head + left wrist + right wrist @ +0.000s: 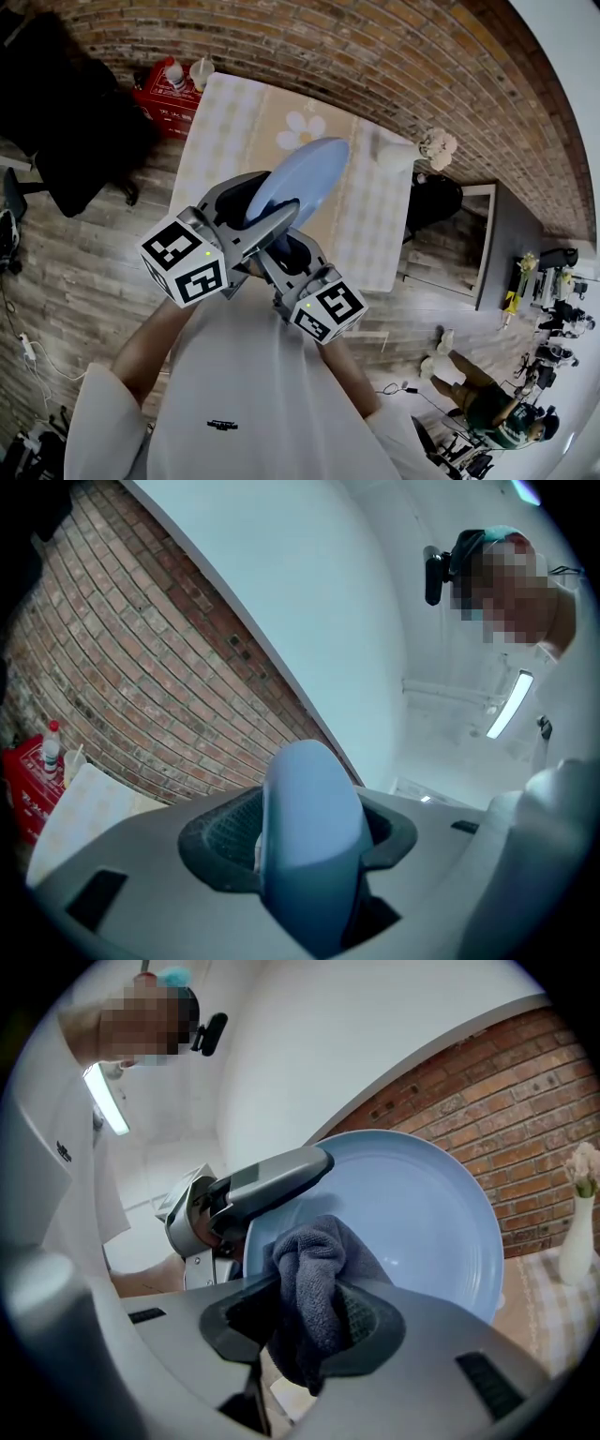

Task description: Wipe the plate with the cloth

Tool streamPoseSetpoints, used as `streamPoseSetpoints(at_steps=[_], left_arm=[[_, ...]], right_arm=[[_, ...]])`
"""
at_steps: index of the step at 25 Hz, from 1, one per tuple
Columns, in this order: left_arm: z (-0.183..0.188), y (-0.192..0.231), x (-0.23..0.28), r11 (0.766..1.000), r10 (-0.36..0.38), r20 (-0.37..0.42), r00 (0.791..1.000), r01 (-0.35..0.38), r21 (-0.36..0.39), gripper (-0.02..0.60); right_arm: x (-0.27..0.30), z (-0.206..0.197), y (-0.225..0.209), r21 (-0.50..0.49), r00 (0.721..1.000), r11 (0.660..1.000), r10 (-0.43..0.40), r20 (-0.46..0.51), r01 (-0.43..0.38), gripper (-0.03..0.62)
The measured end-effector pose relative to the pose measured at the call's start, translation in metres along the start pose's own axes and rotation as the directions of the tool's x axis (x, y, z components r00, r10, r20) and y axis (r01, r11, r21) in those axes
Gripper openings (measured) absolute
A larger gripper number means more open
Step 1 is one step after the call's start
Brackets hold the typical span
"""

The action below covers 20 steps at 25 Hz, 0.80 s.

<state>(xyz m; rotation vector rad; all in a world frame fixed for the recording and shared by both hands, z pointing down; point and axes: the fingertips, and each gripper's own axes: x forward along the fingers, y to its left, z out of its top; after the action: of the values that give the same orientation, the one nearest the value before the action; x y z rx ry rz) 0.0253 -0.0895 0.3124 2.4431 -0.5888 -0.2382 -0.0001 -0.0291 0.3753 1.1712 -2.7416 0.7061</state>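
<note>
Left tongs (309, 850) are clamped on the rim of the pale blue plate (305, 173). The plate is held on edge, tilted, and lifted clear of the surface (375, 239), hanging above the checked covering. Right tongs (314, 1312) are closed on a bunched dark grey cloth (314, 1274). The wad pokes out past the jaws and touches the plate's hollow face low down, just beside where the left tongs grip the rim. In the head view both tongs sit close together in front of the person's chest, marker cubes toward the body, jaws pointing far. A white vase (403, 155) with pale flowers stands at the far right corner of the surface. A red crate (164, 103) holding bottles sits on the wooden floor by the far left corner. A brick wall runs behind.
</note>
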Motion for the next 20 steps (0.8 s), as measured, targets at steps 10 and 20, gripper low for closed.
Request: streamPoseSetpoints(at_steps=[10, 20], left_arm=[[-0.005, -0.007, -0.004, 1.000, -0.018, -0.022, 1.000, 0.018, 0.007, 0.241], [-0.006, -0.024, -0.006, 0.999, -0.053, -0.025, 0.998, 0.053, -0.002, 0.241]], right_arm=[[-0.004, 0.035, -0.026, 0.003, 0.993, 0.997, -0.074, 0.096, 0.074, 0.143], [-0.020, 0.066, -0.057, 0.018, 0.973, 0.987, -0.162, 0.163, 0.161, 0.143]])
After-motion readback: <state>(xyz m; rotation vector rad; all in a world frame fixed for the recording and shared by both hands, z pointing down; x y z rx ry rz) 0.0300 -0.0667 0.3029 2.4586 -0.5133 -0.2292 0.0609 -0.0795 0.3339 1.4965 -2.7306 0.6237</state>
